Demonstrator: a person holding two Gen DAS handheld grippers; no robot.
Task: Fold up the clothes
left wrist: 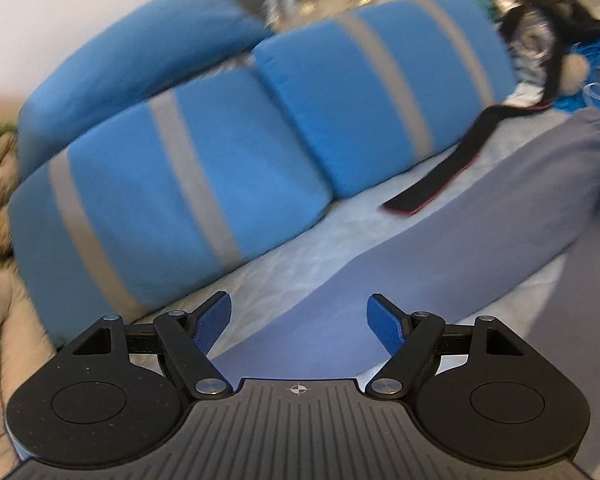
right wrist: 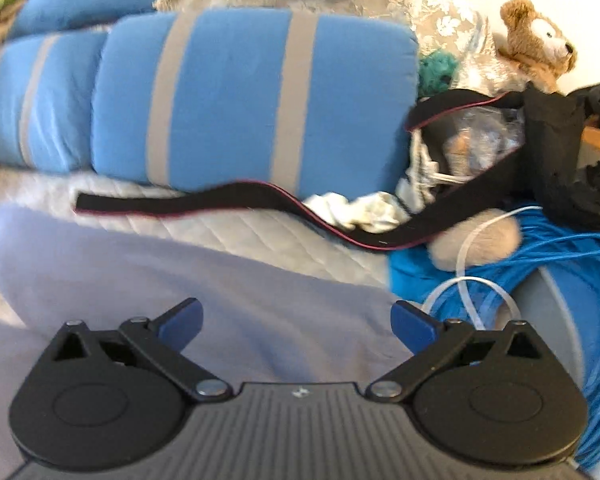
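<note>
I am seeing a pale lavender garment lying on a white quilted cover. Bright blue cushions are showing grey stripes. A black strap is showing a magenta edge. My gripper fingers are wearing blue pads.

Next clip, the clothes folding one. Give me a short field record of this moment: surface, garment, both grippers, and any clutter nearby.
surface: white quilted bed cover
garment: lavender garment spread flat on the cover, partly under both grippers
left gripper: open, nothing between the pads, above the garment
right gripper: open wide, nothing between the pads, above the garment
behind: blue pillows with grey stripes
clutter: black strap with red edging lying on the cover; blue cable coil; teddy bear
image quality: motion blur in both views
</note>
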